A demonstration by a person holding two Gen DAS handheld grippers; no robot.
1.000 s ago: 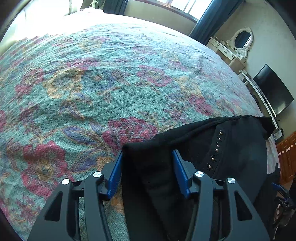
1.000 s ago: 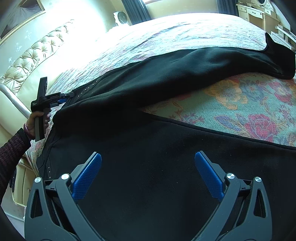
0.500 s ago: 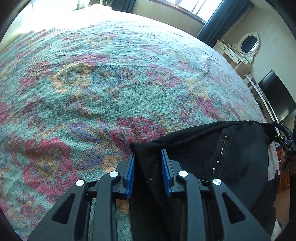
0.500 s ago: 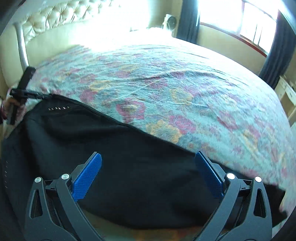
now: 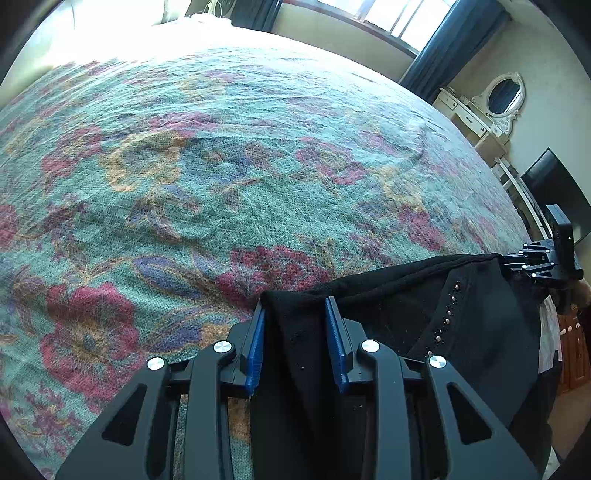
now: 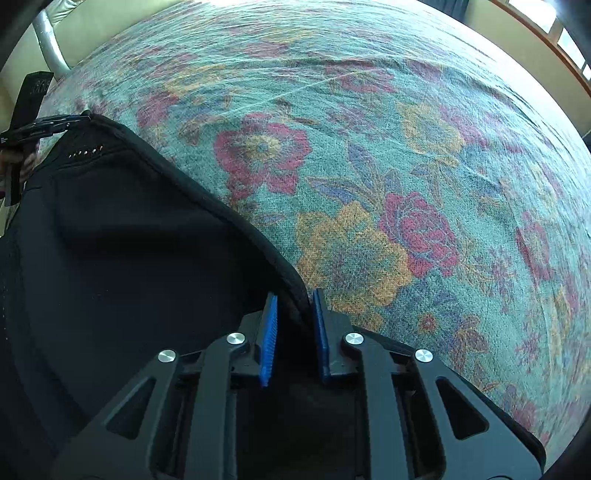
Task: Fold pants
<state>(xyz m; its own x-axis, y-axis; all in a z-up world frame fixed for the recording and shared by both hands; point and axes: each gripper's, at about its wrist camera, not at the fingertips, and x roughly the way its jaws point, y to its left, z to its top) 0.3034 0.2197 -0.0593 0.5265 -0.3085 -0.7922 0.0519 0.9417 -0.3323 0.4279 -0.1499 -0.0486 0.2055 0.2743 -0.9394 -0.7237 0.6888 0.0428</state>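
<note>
Black pants (image 5: 461, 325) with a row of small metal studs lie at the near edge of a floral bedspread. My left gripper (image 5: 295, 310) is shut on one corner of their waistband, the cloth bunched between the blue pads. My right gripper (image 6: 293, 295) is shut on the pants' (image 6: 129, 236) other waist corner, pinching the hem. The band stretches taut between the two. Each gripper shows small in the other's view: the right one at the far right of the left wrist view (image 5: 532, 262), the left one at the far left of the right wrist view (image 6: 44, 123).
The green floral bedspread (image 5: 229, 166) fills the area beyond the pants. A cream padded headboard (image 6: 92, 22) is at the left. A white dresser with an oval mirror (image 5: 498, 99), a dark TV (image 5: 554, 192) and curtained windows stand past the bed.
Both grippers closed on the pants: the left first, the right from wide open to shut on the hem. The right gripper swung from over the pants' legs to the waist corner.
</note>
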